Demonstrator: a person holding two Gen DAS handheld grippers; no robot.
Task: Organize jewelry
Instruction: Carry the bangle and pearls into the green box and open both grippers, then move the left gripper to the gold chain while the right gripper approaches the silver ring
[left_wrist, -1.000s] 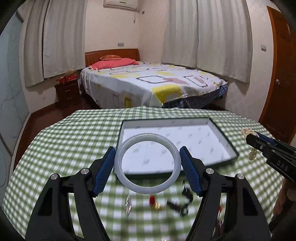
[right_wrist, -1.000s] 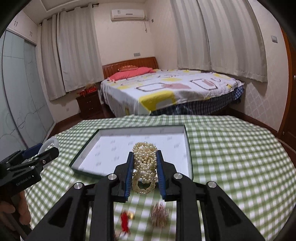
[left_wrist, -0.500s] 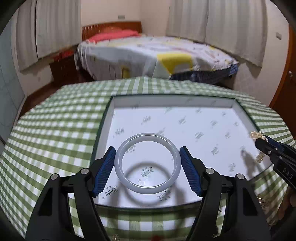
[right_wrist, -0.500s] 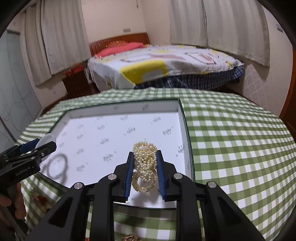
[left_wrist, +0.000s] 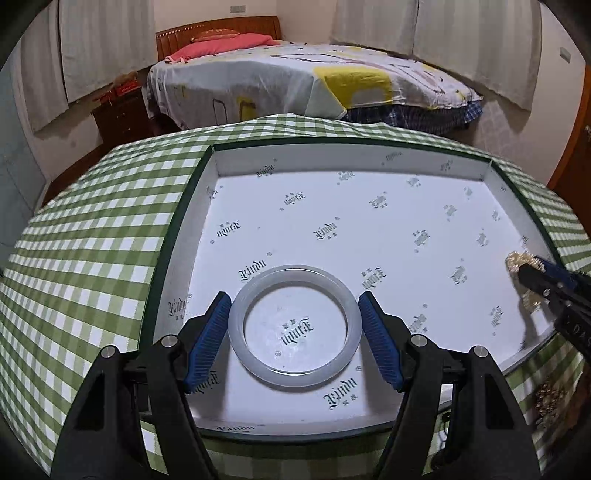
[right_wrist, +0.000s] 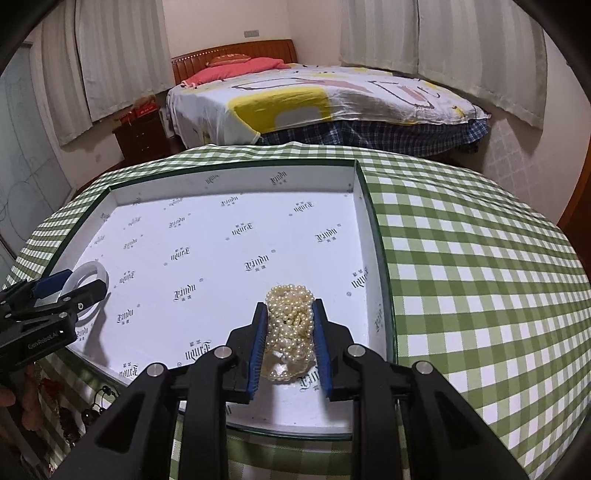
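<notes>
The left gripper holds a pale bangle between its blue fingers, low over the near left part of a shallow white-lined box. The right gripper is clenched on a bunch of pearl strands over the box's near right corner. The box sits on a surface covered with a green checked cloth.

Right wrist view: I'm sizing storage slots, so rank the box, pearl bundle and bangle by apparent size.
1. Box, clearly largest.
2. Pearl bundle.
3. Bangle: looks smaller, but it's farther away and partly hidden, so ranks 2 and 3 are uncertain.
</notes>
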